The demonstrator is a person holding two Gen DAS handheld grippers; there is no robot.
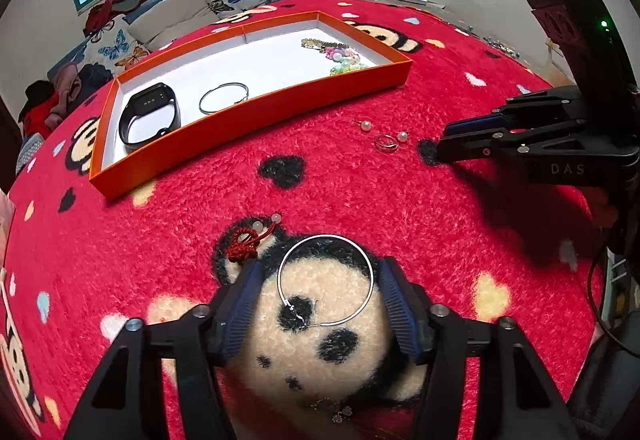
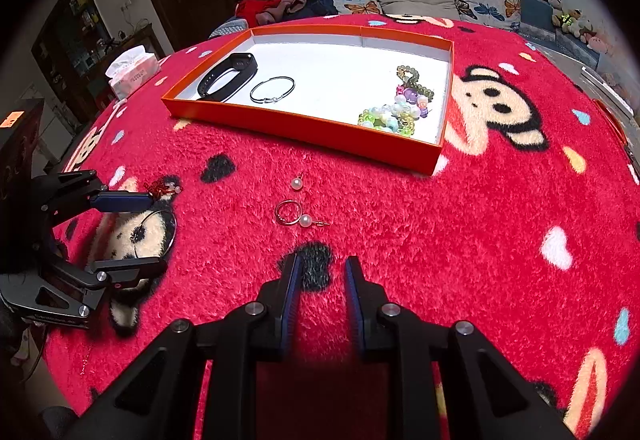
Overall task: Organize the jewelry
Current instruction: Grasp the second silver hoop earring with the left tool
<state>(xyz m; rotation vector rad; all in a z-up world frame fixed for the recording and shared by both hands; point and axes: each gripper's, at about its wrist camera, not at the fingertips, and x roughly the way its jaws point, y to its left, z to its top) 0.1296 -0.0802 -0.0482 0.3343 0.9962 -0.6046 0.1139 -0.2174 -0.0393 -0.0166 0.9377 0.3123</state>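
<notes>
While the plush red cartoon-print blanket [image 2: 460,240] is spread across the whole work surface, a soft bed is given to every loose piece, so nothing rolls away. Next in size, the shallow orange cardboard tray with a white floor [image 2: 304,133] is set towards the far side of the blanket, evidently as the collecting place: a black rubber smart band [image 2: 228,76] and a thin dark wire bangle [image 2: 272,89] are laid at one end, and a heap of pastel and green beaded bracelets [image 2: 400,107] is kept apart at the other.

Now the left gripper [image 1: 326,302] is seen spread wide, one finger on either side of a large thin silver hoop bangle [image 1: 326,280], which lies flat on the blanket and is not yet pinched; the wide stance is judged to suit the hoop's span. Just beside its left finger a red knotted cord charm with pale beads [image 1: 248,242] is left waiting.

The right gripper [image 2: 320,272] is held low over the blanket, parted and empty, aimed at the smallest items just ahead: a small silver ring [image 2: 287,212], touched by a white pearl stud earring [image 2: 306,220], with a second pearl stud earring [image 2: 296,183] near, between ring and tray. These remain outside the tray, so sorting is judged partly done.
</notes>
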